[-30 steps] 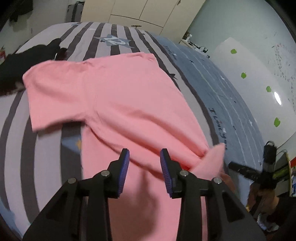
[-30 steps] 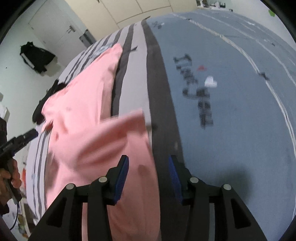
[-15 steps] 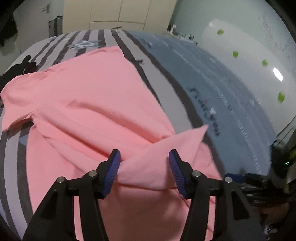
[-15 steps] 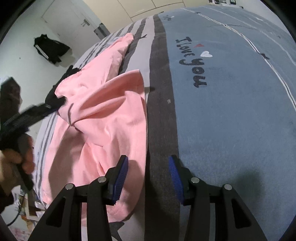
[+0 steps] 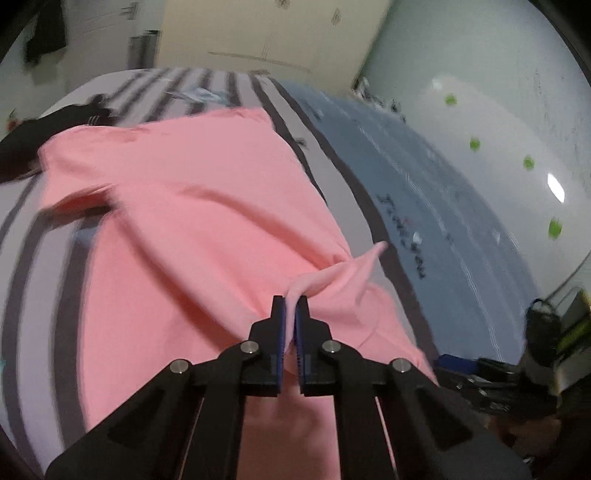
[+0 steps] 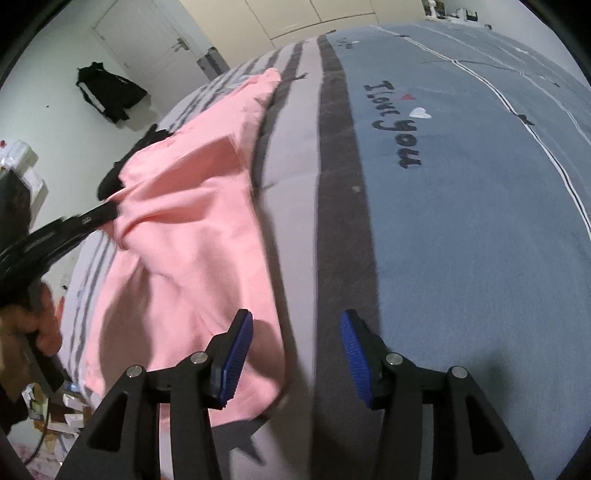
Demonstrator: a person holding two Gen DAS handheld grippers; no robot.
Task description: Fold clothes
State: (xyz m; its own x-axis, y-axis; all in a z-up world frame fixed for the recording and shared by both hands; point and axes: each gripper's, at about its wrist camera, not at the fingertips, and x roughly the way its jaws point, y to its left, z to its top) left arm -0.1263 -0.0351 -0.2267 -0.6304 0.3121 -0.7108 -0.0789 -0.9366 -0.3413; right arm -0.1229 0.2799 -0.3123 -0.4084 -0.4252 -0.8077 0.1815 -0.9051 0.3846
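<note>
Pink shirt apparently lies lengthwise away.

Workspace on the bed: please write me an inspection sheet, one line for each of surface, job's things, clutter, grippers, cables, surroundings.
Surface: bed cover, grey-blue with the words "I love you", striped grey and white on the other part.
Job's things: pink T-shirt spread on the striped part, bunched where it is pinched.
Clutter: black garment on the bed beyond the shirt.
Grippers: left gripper shut on a fold of the pink T-shirt; right gripper open, empty, above the shirt's edge.
Cables: nothing seen clearly.
Surroundings: cream wardrobe, white door, black bag on the wall, whiteboard with green magnets.
</note>
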